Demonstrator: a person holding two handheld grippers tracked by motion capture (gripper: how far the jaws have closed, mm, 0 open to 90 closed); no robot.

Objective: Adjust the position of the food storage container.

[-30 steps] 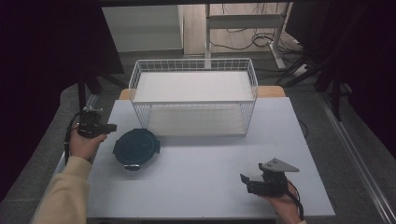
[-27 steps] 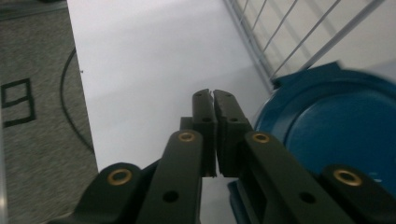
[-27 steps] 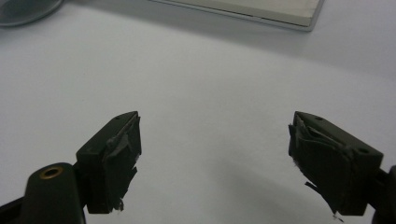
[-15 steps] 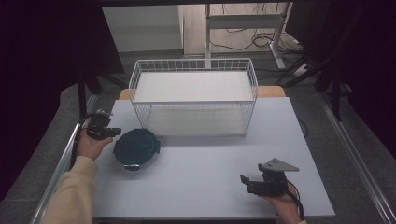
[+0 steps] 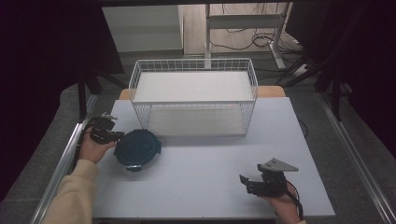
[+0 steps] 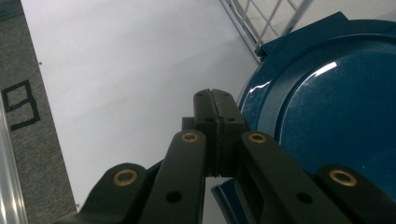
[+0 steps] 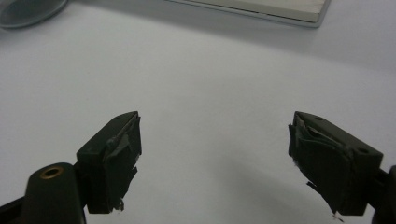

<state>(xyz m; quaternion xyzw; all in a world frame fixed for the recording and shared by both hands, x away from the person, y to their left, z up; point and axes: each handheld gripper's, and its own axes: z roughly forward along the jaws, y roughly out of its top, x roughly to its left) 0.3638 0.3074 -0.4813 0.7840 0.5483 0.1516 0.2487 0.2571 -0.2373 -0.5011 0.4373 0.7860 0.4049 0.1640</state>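
A round container with a dark blue lid (image 5: 137, 149) sits on the white table at the left; the lid (image 6: 336, 116) looms large in the left gripper view. My left gripper (image 5: 115, 136) is held at the lid's left edge, and in its own view the left gripper (image 6: 215, 100) has both jaws pressed flat together with nothing between them, just beside the rim. Near the table's front right, my right gripper (image 5: 246, 182) rests in a hand. Seen along its jaws, the right gripper (image 7: 215, 158) stands wide open above bare table.
A white wire basket (image 5: 194, 95) with a pale base stands at the back middle of the table (image 5: 205, 163). A metal rail (image 5: 60, 163) runs along the table's left edge. The basket's base edge (image 7: 252, 9) lies far ahead of the right gripper.
The left hand and its gripper have moved right, from the table's left edge up to the blue lid's rim. The right gripper has stayed put.
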